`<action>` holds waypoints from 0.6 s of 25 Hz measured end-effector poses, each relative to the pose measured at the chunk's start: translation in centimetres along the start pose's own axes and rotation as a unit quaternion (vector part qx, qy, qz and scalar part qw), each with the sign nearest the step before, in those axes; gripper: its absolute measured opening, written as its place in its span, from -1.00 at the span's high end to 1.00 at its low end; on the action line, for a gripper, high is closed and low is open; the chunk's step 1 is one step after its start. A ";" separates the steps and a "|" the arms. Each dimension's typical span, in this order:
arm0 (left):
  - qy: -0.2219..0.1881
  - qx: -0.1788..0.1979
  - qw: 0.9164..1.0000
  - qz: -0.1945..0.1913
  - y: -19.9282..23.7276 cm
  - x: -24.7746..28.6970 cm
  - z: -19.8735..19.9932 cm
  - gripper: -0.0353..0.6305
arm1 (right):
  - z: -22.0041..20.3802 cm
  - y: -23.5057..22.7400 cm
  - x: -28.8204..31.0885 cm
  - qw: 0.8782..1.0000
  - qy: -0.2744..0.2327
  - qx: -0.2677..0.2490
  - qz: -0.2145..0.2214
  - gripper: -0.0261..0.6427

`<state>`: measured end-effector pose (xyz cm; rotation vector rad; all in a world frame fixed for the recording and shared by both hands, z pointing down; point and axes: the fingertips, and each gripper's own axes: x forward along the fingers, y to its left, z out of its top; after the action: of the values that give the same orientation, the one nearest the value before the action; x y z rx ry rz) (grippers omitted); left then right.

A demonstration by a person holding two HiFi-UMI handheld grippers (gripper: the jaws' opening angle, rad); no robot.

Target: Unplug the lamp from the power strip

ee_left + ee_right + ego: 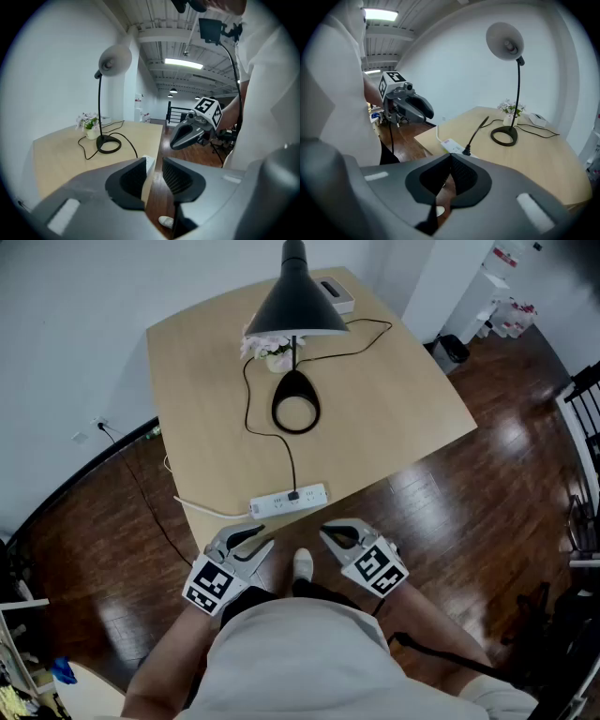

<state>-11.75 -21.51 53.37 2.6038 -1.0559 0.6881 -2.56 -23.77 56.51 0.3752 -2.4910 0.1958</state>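
Two grippers sit low in front of me, short of the table's near edge and touching nothing. The table (206, 409) has a pale, smooth wood-look top with rounded corners, over a dark, glossy plank floor (487, 474).

On the table stands the lamp (295, 306), matte black, with a cone shade, a thin stem and an open ring for a base. Its thin black cord (249, 399) loops across the top and runs to a small black plug (293, 495), which sits in the power strip (289, 501). The strip is a long white plastic bar lying along the table's near edge, with a white lead trailing off to my left.

Beside the lamp's stem is a small pot of pale flowers (272, 351), and a flat white box (335, 294) lies at the far edge.

My left gripper (153, 169) has a smooth grey shell and ribbed black pads. They stand a narrow slot apart with nothing between them.

My right gripper (450, 164) has its ribbed pads pressed together, empty. Both point toward the strip, which lies just beyond their tips.
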 end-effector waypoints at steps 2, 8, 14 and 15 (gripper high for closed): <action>0.016 0.005 1.000 -0.006 1.3 3.0 -0.1 0.57 | -0.4 -2.7 1.9 1.000 0.011 -0.003 -0.004 0.90; 0.080 0.020 0.996 -0.025 4.4 10.3 -1.7 0.57 | -2.2 -7.2 7.2 0.998 0.050 -0.025 -0.002 0.90; 0.135 0.036 0.989 -0.048 5.2 13.7 -4.0 0.54 | -3.7 -7.7 8.8 0.997 0.069 -0.027 0.007 0.90; 0.143 0.040 0.988 -0.052 5.1 14.1 -4.6 0.54 | -3.9 -7.6 8.9 0.997 0.070 -0.031 0.011 0.90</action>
<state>-8.08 -31.61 64.81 2.5041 -0.8165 1.0601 -5.01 -32.09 65.29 0.2988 -2.3573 0.1479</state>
